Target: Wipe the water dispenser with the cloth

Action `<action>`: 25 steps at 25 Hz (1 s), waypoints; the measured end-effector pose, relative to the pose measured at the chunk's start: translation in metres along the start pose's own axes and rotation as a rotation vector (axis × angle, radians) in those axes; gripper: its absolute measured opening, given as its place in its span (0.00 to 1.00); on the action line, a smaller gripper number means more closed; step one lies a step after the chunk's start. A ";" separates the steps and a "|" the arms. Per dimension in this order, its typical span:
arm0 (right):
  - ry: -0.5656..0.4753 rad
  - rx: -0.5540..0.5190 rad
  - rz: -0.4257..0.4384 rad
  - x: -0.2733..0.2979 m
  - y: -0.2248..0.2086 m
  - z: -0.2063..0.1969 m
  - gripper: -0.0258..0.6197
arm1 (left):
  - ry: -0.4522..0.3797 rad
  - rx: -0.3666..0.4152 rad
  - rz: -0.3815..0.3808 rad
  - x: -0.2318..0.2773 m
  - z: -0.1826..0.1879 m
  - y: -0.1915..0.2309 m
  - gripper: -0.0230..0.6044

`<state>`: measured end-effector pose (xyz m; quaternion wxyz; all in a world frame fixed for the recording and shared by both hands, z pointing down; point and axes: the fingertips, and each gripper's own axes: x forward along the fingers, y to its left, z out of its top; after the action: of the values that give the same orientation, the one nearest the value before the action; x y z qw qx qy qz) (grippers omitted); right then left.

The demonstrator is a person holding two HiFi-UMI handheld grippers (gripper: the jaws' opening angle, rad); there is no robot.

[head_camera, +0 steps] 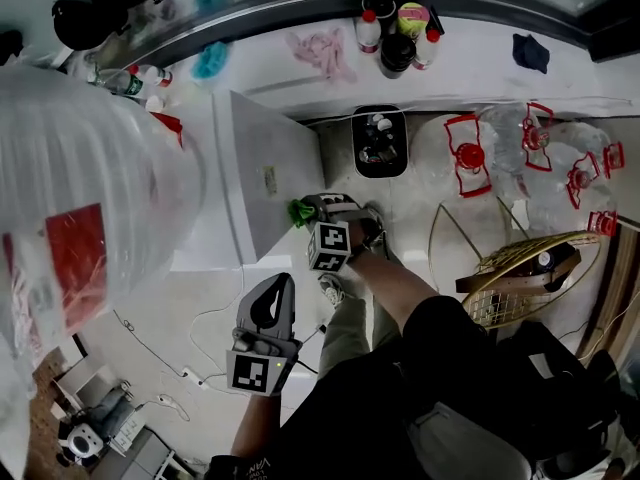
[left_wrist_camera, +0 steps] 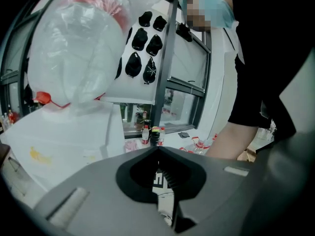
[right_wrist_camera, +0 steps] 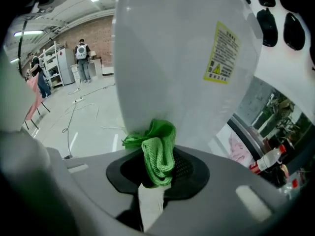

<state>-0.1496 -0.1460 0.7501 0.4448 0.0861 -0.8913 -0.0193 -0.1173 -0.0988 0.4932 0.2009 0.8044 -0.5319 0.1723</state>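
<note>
The white water dispenser (head_camera: pixel 265 178) stands below me, with a big clear water bottle (head_camera: pixel 90 188) on its top. My right gripper (head_camera: pixel 312 211) is shut on a green cloth (head_camera: pixel 300 212) and presses it against the dispenser's side panel (right_wrist_camera: pixel 182 58), below a yellow warning label (right_wrist_camera: pixel 222 55). In the right gripper view the cloth (right_wrist_camera: pixel 158 154) bunches out between the jaws, touching the panel. My left gripper (head_camera: pixel 278 290) hangs lower, off the dispenser, jaws together and holding nothing; its own view shows the jaws met at the tip (left_wrist_camera: pixel 158 149).
Several empty water bottles with red handles (head_camera: pixel 470 158) lie on the floor to the right. A wicker basket (head_camera: pixel 520 273) sits near my right arm. A black bin (head_camera: pixel 380 140) stands beside the dispenser. Cables (head_camera: pixel 165 353) trail over the floor. Small bottles (head_camera: pixel 395 33) line the window ledge.
</note>
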 end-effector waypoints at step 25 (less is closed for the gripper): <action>0.048 0.141 -0.237 0.047 -0.238 0.028 0.18 | 0.017 -0.102 0.137 0.011 -0.006 0.013 0.04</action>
<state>-0.1671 -0.3895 0.7435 0.4536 0.2221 -0.8631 -0.0067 -0.1259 -0.1092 0.5052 0.2339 0.7533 -0.5920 0.1652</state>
